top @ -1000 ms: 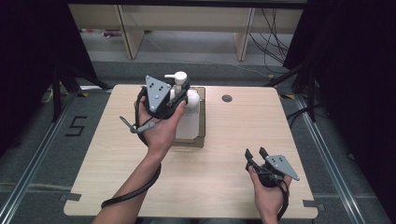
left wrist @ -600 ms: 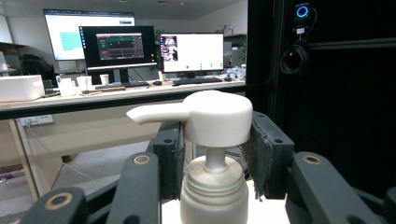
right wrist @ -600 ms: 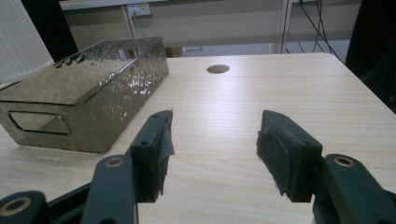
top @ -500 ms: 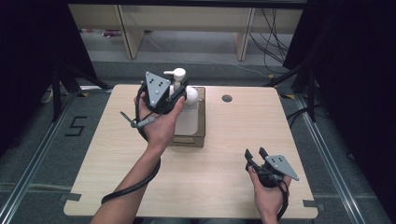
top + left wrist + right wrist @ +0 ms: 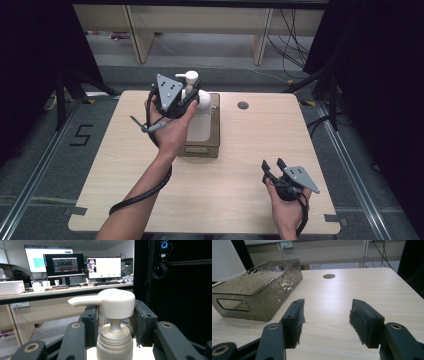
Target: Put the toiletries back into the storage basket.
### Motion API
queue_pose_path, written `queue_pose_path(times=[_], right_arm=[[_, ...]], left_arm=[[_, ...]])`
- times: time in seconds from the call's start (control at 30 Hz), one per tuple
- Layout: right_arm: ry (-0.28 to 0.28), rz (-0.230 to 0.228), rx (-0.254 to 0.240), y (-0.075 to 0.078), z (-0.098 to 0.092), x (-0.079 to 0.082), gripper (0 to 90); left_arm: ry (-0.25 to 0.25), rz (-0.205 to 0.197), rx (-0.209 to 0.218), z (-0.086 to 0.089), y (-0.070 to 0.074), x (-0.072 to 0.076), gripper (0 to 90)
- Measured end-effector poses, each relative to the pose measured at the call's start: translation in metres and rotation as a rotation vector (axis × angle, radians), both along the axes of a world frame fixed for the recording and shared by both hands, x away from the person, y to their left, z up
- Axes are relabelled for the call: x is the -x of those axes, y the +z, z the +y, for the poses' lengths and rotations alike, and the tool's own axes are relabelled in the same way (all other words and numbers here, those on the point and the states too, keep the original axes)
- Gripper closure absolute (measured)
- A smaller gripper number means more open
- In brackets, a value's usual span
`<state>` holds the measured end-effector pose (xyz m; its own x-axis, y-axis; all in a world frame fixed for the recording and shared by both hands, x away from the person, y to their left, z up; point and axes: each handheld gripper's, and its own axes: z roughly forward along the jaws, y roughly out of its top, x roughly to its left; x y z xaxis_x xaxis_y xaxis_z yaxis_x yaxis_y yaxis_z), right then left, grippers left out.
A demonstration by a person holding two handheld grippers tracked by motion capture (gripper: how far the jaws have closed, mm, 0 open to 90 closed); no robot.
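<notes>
Two grippers are present, one per hand. Left gripper [image 5: 186, 100] is raised above the far middle of the table [image 5: 235, 200] and its jaws are clenched on the neck of one white pump bottle [image 5: 197, 102], which is held upright over the tray; in the left gripper view the bottle's pump head [image 5: 112, 302] stands between the two pads [image 5: 141, 322], with the spout pointing to that view's left and the ribbed collar [image 5: 115, 345] just below. Whether the bottle's base touches the tray floor cannot be told. Right gripper [image 5: 272, 167] rests low near the table's near right corner, held in the right hand [image 5: 287, 210]; its jaws stand released, wide apart, with bare wood between them in the right gripper view [image 5: 325, 322]. One tray [image 5: 212, 145] of dark, dimpled, see-through plastic lies on the table, lengthwise away from the person, with a cut-out handle [image 5: 233, 305] in its near end wall. One round hole [image 5: 243, 105] is set in the tabletop, just to the right of the tray's far end. Count: one bottle, one tray, one hole, two grippers. Open tabletop extends to the right of the tray as far as the right edge, and across the near half between the two forearms. The tray's left side has a narrower strip of bare wood up to the left edge. The right gripper sits well apart from the tray.
</notes>
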<state>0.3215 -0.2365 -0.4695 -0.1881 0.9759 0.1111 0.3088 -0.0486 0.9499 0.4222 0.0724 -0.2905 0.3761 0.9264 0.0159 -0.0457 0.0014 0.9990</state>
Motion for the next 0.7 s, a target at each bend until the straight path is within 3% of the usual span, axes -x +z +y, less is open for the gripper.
queue_pose_path(times=[0.13, 0.7], right_arm=[[0.011, 0.006, -0.025, 0.000, 0.001, 0.000, 45.0], [0.008, 0.012, 0.016, -0.001, 0.000, 0.000, 44.9]], left_arm=[[0.000, 0.005, 0.003, 0.001, -0.002, -0.005, 59.3], [0.011, 0.010, -0.006, 0.003, -0.016, -0.018, 59.3]])
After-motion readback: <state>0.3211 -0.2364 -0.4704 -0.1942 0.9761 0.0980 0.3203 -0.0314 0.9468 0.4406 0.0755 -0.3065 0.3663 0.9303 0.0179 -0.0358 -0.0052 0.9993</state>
